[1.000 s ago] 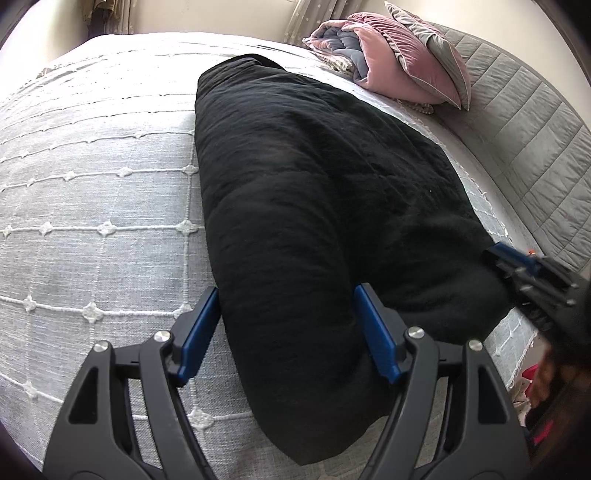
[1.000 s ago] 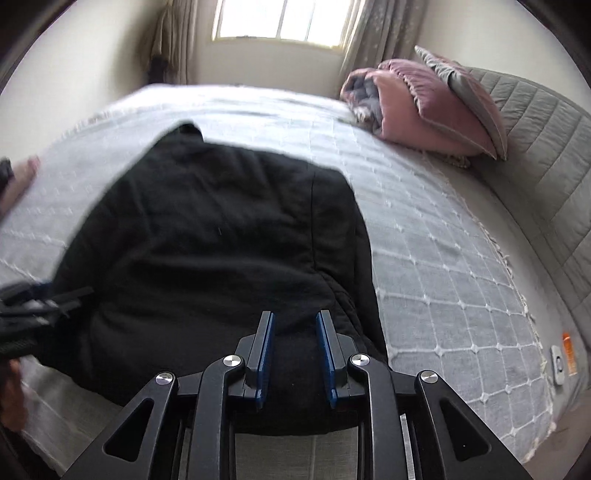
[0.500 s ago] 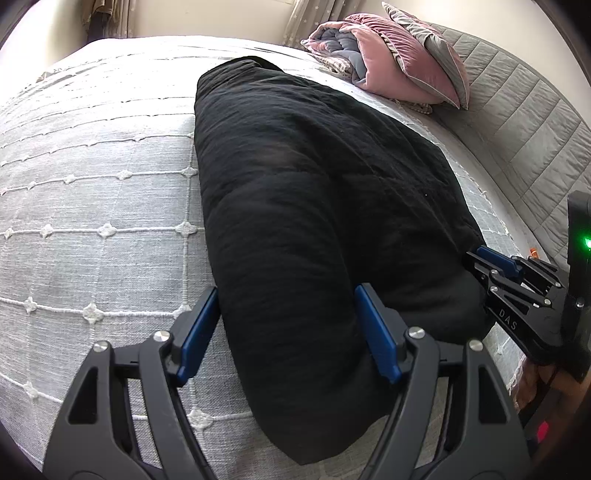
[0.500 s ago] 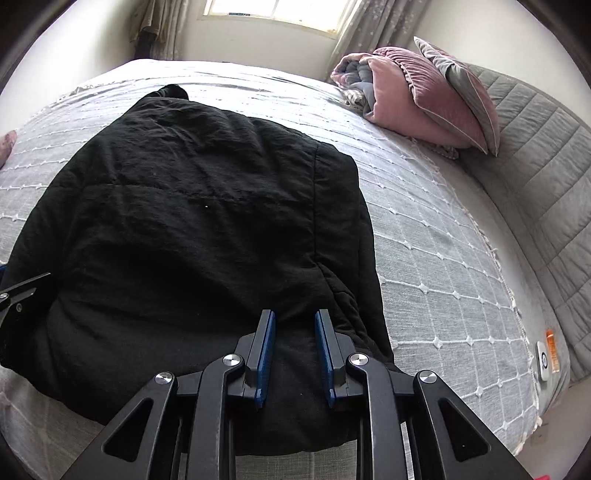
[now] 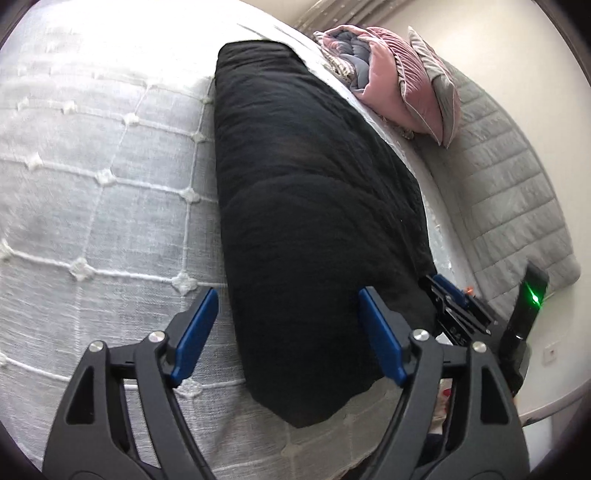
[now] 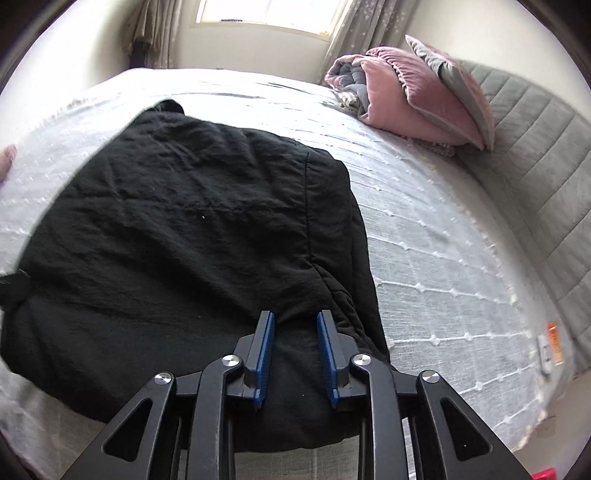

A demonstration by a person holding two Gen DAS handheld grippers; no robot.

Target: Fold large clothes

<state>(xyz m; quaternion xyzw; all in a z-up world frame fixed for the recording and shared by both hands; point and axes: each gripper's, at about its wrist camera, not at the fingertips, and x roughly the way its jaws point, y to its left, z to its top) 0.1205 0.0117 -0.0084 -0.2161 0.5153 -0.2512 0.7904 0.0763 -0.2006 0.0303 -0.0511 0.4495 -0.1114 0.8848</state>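
While the black garment (image 5: 314, 221) lies folded lengthwise on the bed (image 5: 92, 184), the left gripper (image 5: 288, 332) spreads wider astride its near end and the right gripper (image 6: 295, 343) is parting, cloth between its pads. Both should lift away cleanly. Only the right view shows the window (image 6: 266, 14).

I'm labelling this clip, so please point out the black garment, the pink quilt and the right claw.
black garment (image 6: 184, 240), right wrist view, on its upper layer.
pink quilt (image 6: 399, 99), right wrist view, on its folded side.
right claw (image 6: 295, 325), right wrist view, between its blue fingertips.
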